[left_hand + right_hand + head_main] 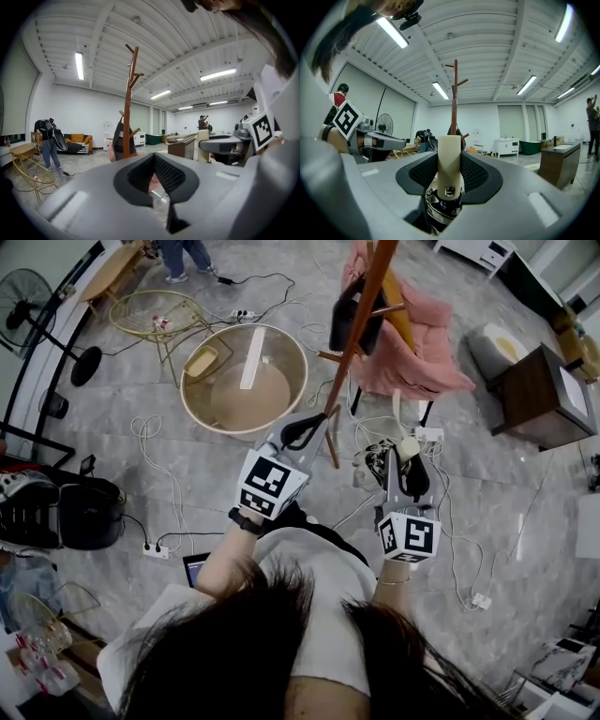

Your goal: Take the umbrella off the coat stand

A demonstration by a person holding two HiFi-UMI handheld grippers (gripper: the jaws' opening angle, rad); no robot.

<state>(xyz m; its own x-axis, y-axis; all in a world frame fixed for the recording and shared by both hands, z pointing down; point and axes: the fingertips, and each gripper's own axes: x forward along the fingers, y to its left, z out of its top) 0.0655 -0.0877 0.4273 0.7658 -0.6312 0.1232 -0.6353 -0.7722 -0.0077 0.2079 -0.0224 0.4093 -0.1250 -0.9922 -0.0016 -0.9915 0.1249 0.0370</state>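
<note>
The umbrella (449,174) sits in our right gripper (449,152), whose jaws clamp its cream handle upright while the dark folded canopy hangs below. We hold it over the cable-strewn floor (487,521), near the foot of the coat stand (361,324) but apart from the pole. The jaws of our left gripper (153,157) meet at the tips with nothing between them.
</note>
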